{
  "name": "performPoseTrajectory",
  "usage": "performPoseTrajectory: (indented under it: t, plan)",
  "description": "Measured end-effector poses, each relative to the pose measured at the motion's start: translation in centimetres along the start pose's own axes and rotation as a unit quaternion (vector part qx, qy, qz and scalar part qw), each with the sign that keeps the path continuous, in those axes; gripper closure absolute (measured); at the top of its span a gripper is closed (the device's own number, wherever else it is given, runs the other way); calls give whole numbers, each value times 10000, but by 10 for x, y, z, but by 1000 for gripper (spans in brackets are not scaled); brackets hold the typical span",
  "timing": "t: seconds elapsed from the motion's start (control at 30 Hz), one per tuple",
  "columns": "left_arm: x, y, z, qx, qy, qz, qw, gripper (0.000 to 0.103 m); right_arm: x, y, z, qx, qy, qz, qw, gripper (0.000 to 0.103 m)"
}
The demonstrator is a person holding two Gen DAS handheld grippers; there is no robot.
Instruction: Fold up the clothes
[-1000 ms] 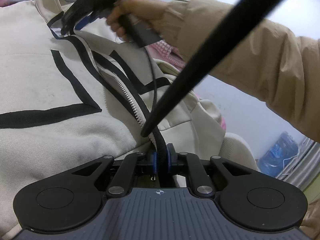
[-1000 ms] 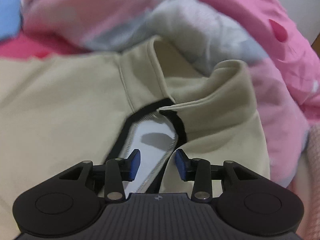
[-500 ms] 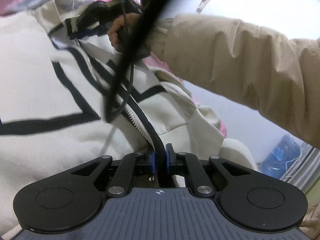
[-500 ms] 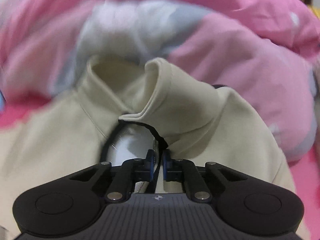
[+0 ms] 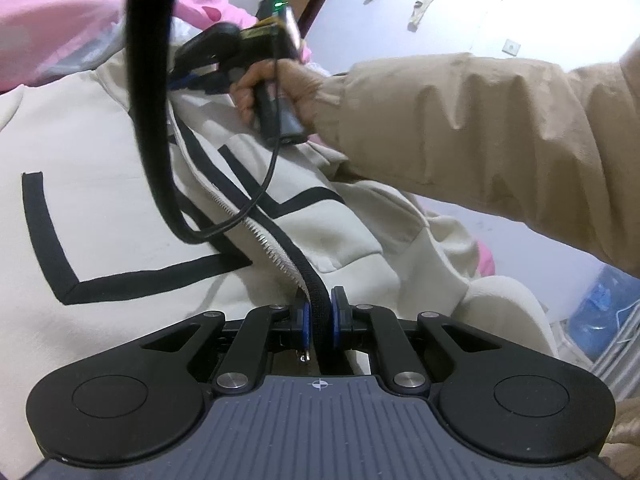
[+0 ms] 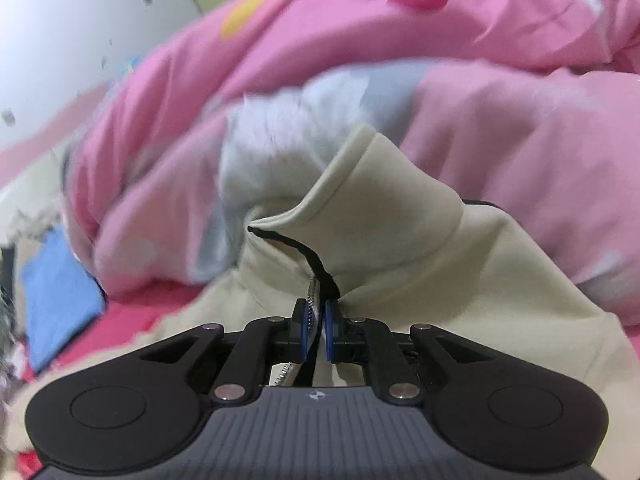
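A cream zip jacket (image 5: pixel 100 208) with black stripes lies spread out on pink bedding. My left gripper (image 5: pixel 319 316) is shut on the black-edged zipper hem at the jacket's bottom. In the left wrist view the right gripper (image 5: pixel 192 74) sits at the far collar, held by a hand in a tan sleeve. In the right wrist view my right gripper (image 6: pixel 317 322) is shut on the zipper edge just below the raised collar of the jacket (image 6: pixel 400 216). The collar stands lifted off the bedding.
A pink and grey quilt (image 6: pixel 460 60) is bunched behind the collar. A blue cloth (image 6: pixel 56 292) lies at the left. A black cable (image 5: pixel 152 100) hangs across the left wrist view. A blue water bottle (image 5: pixel 600 312) stands at the right by the wall.
The right gripper closed on the zipper edge near the collar and has lifted it. The left gripper stayed shut on the hem. The hanging cable swung left.
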State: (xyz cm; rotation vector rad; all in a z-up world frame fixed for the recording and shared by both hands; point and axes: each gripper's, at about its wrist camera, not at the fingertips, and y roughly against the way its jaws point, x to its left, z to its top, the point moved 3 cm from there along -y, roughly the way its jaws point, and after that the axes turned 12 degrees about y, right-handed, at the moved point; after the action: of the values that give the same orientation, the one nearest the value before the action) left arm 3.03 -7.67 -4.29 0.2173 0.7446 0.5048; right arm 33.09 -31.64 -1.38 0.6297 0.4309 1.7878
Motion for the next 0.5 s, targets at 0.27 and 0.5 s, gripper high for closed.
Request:
performPoseTrajectory:
  t: [0.27,0.5]
  plan:
    - [11,-4,5,59,146,12,9999,93,8,-35,-13,599,379,-307,9970,81]
    - [13,-3,3,54,149,-14,9999,93,26,13,-13,437,704,-259,9962,76]
